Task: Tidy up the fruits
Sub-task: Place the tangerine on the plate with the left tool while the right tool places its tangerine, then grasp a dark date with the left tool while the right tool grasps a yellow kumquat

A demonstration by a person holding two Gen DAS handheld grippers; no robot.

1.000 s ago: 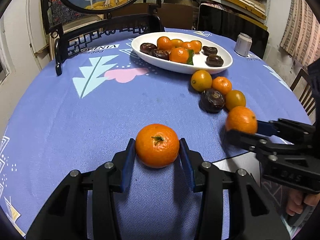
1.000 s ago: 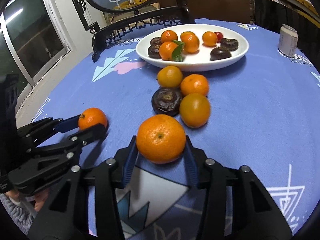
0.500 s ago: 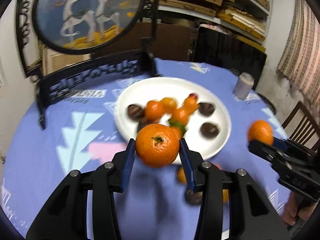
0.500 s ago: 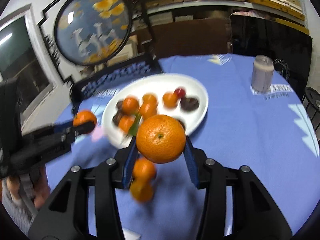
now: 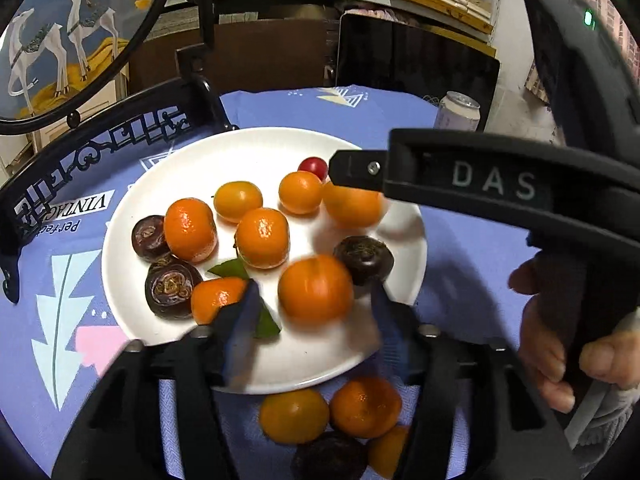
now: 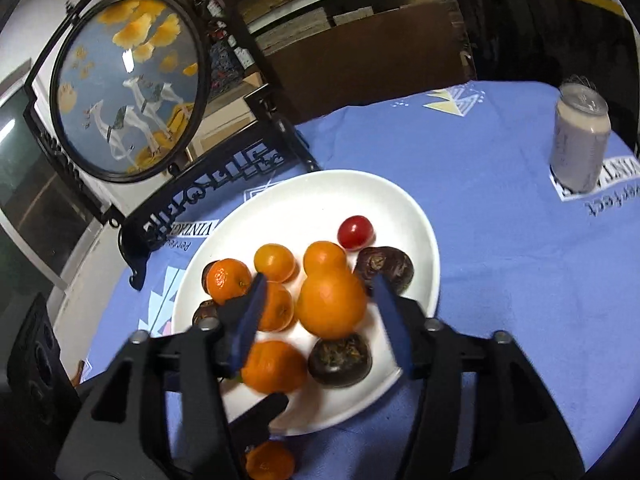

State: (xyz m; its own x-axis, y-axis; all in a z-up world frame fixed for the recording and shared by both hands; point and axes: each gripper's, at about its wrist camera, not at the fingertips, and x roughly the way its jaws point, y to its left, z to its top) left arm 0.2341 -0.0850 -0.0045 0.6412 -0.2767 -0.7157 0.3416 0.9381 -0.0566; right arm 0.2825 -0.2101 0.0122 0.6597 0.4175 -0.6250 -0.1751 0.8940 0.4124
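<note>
Oranges loose btwn both claws, left claw (image 5: 314,312) & right claw (image 6: 320,312) just opening, over plate (image 5: 320,364)

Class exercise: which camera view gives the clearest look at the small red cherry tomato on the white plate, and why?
The right wrist view: the cherry tomato sits whole and unobstructed near the plate's far rim. In the left wrist view only part of it shows, tucked against the tip of the right gripper crossing the picture.

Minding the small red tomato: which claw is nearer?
Right: right claw near the small red round tomato, left claw over the white plate's near rim. Both jaws just opened, an orange between each.
</note>
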